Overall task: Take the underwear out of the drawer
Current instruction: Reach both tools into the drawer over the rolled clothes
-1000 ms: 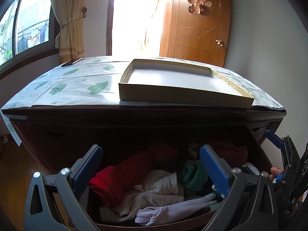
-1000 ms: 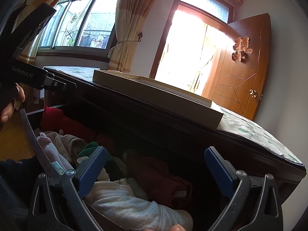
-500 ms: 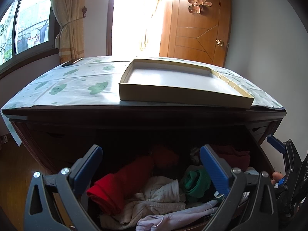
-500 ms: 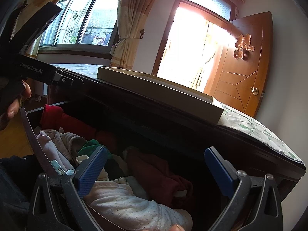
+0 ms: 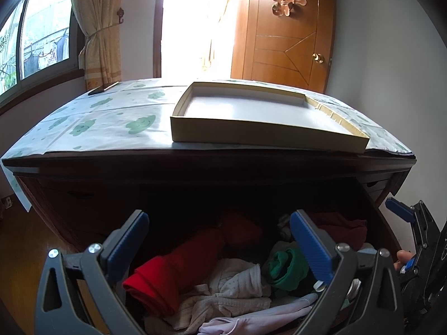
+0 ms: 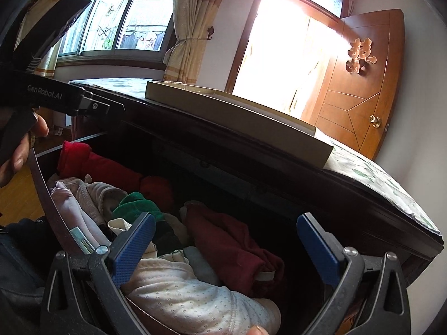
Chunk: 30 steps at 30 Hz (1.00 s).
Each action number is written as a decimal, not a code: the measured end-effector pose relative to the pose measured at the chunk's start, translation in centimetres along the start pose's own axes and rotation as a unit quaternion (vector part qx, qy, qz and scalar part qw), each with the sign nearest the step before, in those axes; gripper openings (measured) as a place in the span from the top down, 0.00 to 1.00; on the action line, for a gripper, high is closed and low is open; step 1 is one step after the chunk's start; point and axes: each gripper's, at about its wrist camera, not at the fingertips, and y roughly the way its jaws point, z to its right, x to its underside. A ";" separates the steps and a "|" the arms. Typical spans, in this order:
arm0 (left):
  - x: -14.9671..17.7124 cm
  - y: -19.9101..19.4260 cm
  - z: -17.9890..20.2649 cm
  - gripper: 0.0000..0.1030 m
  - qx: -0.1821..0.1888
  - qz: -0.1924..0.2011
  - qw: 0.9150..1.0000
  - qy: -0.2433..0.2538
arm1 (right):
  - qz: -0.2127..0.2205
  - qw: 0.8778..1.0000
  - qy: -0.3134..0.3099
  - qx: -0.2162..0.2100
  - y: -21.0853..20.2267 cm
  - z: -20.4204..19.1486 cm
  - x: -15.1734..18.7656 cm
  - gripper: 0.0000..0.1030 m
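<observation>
The left gripper point(image 5: 218, 254) hangs with its jaws wide apart and empty over the open drawer point(image 5: 382, 223), above a red roll point(image 5: 173, 265) and a cream dotted garment point(image 5: 237, 282); the right gripper point(image 6: 223, 248) is likewise spread and empty over the drawer's right half, above a maroon piece point(image 6: 232, 240) and a white dotted bundle point(image 6: 195, 296). The underwear is in the drawer among these clothes, with a green piece point(image 5: 285, 265) and a pale pink one point(image 5: 251, 321) near the front edge; which item is underwear cannot be told for sure. The step in hand looks like the reach into the pile. It would go best by picking one small piece lying on top, lowering one gripper straight down so both pads straddle a fold, and closing on a single layer so that neighbours do not drag along. The dresser point(image 5: 195, 164) top overhangs the drawer's back, so room to lift is toward the front edge and upward, not rearward. The drawer's side walls hem in the ends. On the dresser top a shallow box point(image 5: 251, 131) sits at the front edge, a likely place to put things, with its rim to clear.
</observation>
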 end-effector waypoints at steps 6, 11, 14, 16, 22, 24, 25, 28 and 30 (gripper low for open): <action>0.4 0.6 1.0 0.00 0.005 -0.015 1.000 0.020 | -0.046 0.998 -0.021 -0.039 1.1 0.2 -0.5 0.01; 0.5 0.8 1.0 0.00 0.007 -0.021 1.000 0.019 | -0.090 0.993 -0.007 -0.078 2.3 1.0 -1.1 0.01; 0.5 0.9 1.0 0.00 0.007 -0.022 1.000 0.017 | -0.109 0.989 0.011 -0.099 2.7 1.8 -1.5 0.01; 0.6 1.0 1.0 0.00 0.008 -0.025 1.000 0.017 | -0.125 0.987 0.007 -0.099 3.2 2.2 -2.0 0.01; 0.7 1.1 1.4 0.00 0.012 -0.029 0.999 0.022 | -0.167 0.982 -0.023 -0.087 4.6 2.9 -2.6 0.01; 0.7 1.1 1.5 0.00 0.012 -0.029 0.999 0.024 | -0.196 0.977 -0.018 -0.087 5.8 3.3 -2.5 0.01; 0.7 1.1 1.5 0.00 0.012 -0.029 0.999 0.024 | -0.213 0.972 -0.008 -0.097 6.3 3.7 -2.5 0.01; 0.8 1.3 1.3 0.00 0.013 -0.033 0.999 0.020 | -0.240 0.964 -0.001 -0.114 7.1 4.2 -2.3 0.01; 0.8 1.4 1.3 0.00 0.013 -0.035 0.999 0.021 | -0.248 0.962 -0.008 -0.112 7.5 4.4 -2.3 0.04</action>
